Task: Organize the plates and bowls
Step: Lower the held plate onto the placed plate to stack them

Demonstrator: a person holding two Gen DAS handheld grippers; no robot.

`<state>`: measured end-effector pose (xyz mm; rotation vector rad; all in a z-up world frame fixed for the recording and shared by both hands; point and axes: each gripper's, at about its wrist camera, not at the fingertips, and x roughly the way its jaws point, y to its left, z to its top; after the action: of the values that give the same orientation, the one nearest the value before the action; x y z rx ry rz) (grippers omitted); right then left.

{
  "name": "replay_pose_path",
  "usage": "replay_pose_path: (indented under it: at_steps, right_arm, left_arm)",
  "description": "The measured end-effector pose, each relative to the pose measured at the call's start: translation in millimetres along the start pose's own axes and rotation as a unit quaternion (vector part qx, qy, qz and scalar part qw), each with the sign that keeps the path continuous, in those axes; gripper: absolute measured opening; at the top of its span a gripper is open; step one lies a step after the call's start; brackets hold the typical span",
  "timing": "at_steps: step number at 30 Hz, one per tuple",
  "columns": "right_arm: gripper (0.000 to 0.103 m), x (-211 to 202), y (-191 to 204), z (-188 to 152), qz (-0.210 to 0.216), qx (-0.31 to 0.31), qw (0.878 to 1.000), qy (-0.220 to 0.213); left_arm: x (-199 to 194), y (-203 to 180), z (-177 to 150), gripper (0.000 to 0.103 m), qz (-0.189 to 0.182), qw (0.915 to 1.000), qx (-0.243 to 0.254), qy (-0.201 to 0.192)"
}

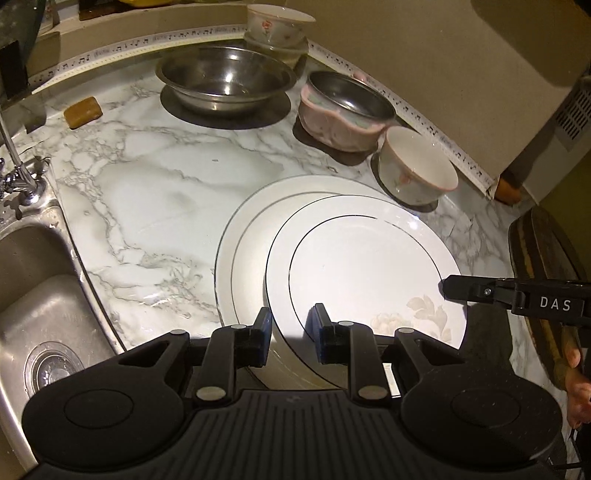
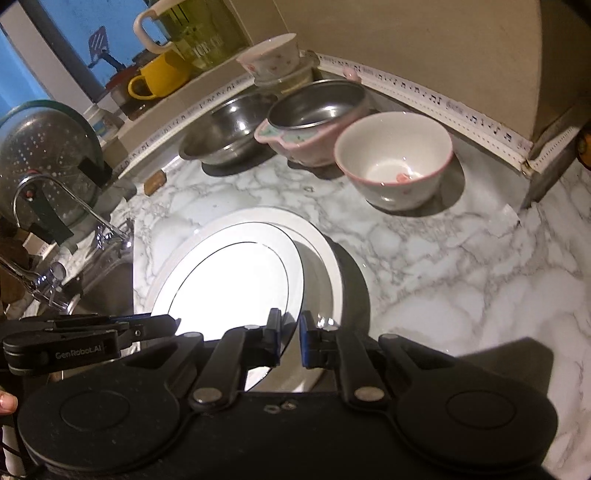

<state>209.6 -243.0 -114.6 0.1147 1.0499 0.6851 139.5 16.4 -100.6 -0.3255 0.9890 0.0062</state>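
A small white plate point(image 1: 369, 266) with a thin dark ring and a faint flower print hangs tilted just over a larger white plate point(image 1: 243, 236) that lies on the marble counter. My left gripper point(image 1: 291, 332) is shut on its near rim. My right gripper point(image 2: 290, 336) is shut on the opposite rim of the same small plate point(image 2: 229, 280), above the large plate point(image 2: 321, 258). Behind stand a steel bowl point(image 1: 225, 81), a pink bowl with a steel liner point(image 1: 343, 107), a white pink-rimmed bowl point(image 1: 417, 166) and stacked flowered bowls point(image 1: 275, 26).
A steel sink point(image 1: 37, 295) with a faucet point(image 1: 22, 173) lies to the left of the plates. A brown soap bar point(image 1: 83, 112) sits near the back edge. A wooden board point(image 1: 543, 266) stands at the right. A colander point(image 2: 48, 158) and a yellow mug point(image 2: 159, 77) stand behind the sink.
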Motion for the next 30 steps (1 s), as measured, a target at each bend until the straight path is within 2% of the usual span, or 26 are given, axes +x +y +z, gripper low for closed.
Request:
replay_pose_path:
  at_steps: [16,30]
  right_arm:
    - [0.01,7,-10,-1,-0.001,0.001,1.0,0.018]
    - [0.006,10,-29,10,0.029,0.043,0.998,0.018]
  left_arm:
    - [16,1,2,0.022,-0.006,0.9997,0.004,0.023]
    - [17,3,3,0.022,-0.019,0.9989,0.024,0.036]
